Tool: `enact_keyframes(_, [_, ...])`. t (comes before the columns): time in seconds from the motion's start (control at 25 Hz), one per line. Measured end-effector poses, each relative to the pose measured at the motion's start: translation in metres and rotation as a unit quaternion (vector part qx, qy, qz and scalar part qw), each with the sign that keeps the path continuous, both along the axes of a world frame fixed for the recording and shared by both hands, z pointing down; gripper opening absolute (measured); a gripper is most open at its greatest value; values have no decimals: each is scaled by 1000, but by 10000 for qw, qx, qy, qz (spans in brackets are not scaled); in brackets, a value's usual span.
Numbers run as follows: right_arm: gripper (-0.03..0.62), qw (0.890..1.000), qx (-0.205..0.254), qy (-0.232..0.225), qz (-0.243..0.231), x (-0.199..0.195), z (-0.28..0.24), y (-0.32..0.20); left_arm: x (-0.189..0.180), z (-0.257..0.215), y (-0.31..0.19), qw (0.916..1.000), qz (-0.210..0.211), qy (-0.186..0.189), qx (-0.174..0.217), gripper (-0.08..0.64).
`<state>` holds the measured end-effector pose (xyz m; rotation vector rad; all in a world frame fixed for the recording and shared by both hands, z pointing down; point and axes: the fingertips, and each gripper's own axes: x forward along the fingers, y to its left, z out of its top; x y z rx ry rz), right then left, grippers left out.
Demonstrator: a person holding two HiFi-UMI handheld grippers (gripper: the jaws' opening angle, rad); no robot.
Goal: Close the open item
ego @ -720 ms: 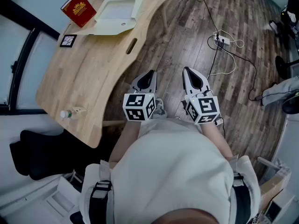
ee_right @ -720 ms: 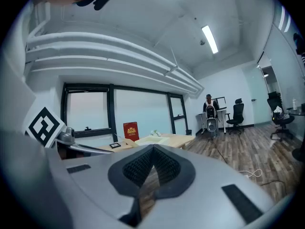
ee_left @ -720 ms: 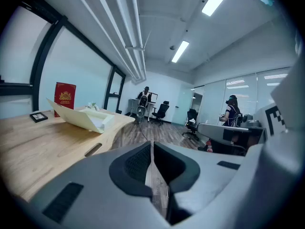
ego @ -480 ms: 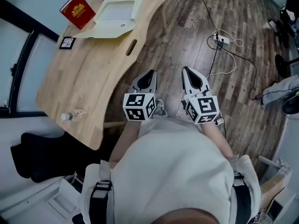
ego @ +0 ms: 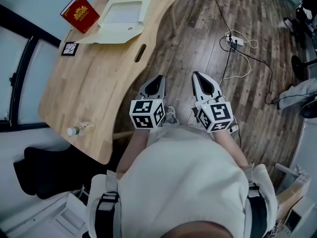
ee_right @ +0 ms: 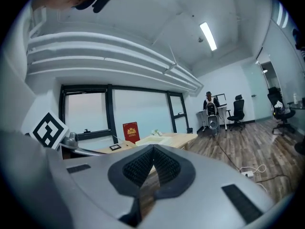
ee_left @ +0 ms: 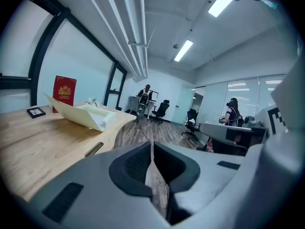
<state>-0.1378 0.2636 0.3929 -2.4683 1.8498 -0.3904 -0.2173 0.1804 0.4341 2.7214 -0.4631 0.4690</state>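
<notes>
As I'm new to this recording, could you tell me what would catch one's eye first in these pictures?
The cream box lies open at the far end of the wooden table, with a red book standing beside it. Nearer, the left tool and right tool hang over the floor, both shut and empty, short of the box.

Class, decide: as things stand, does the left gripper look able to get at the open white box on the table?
Probably not yet. The left gripper hangs shut over the floor beside the table, and the open box lies at its far end. Bare tabletop between leaves the way free.
</notes>
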Motion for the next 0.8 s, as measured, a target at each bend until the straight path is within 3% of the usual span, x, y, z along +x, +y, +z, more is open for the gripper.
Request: enact_keyframes(0.8, [18, 9992, -198, -76, 353, 45, 12, -78, 57, 10, -77, 9990, 416, 51, -177, 38])
